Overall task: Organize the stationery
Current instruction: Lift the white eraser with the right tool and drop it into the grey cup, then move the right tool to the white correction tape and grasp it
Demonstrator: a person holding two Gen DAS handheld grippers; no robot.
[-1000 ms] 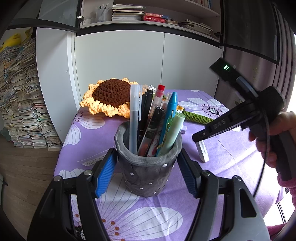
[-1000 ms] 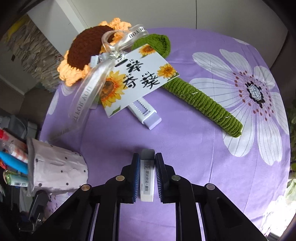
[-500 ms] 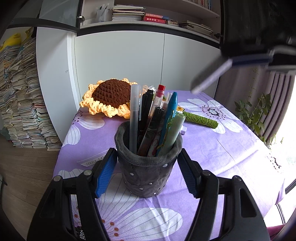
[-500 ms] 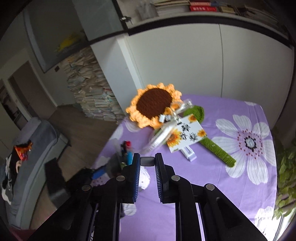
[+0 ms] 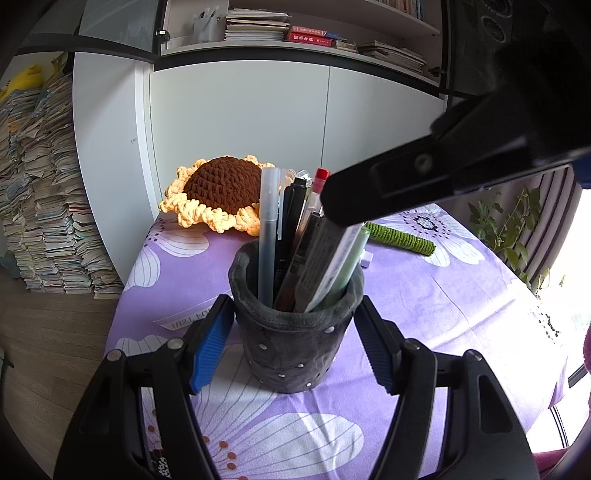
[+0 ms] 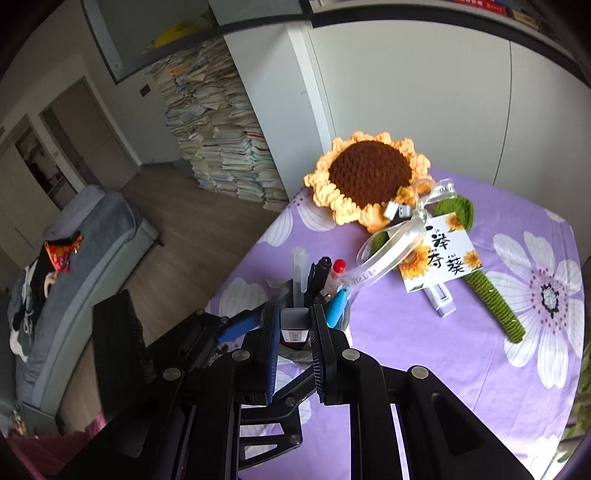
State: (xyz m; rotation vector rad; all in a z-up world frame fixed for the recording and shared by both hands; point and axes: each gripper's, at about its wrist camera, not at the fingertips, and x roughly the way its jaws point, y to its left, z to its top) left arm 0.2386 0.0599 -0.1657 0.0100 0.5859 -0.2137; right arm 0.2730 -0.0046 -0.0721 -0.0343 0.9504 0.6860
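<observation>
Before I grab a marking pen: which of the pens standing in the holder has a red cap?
The slim clear-bodied pen right of the black pen. Its cap is red; the frosted pen is capped translucent, the black one black.

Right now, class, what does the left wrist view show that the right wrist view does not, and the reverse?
Only the left wrist view: shelved books, a leafy plant.

Only the right wrist view: the eraser clamped in the right gripper, a sunflower card, a grey sofa.

Both: pen holder, crochet sunflower, purple floral cloth.
</observation>
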